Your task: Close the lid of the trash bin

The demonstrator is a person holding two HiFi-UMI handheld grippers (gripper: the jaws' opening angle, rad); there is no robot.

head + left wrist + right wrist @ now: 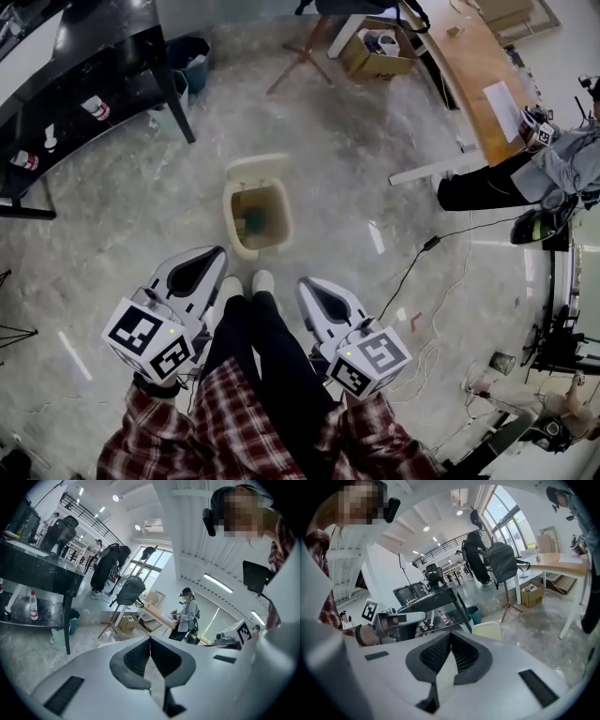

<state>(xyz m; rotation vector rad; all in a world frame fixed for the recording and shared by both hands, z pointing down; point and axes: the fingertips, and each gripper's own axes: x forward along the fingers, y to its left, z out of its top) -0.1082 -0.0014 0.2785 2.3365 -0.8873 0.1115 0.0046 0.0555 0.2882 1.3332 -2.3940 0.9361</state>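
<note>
The left claw (214, 258) and right claw (309, 289) hover clenched and empty, short of the trash bin (232, 223); its lid (255, 170) stands open, so reaching it likely comes next.

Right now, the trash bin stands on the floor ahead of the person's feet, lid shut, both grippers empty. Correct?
No: the head view shows the lid open, tipped back behind the trash bin. The bin does stand ahead of the feet, and the left gripper and right gripper are empty.
</note>
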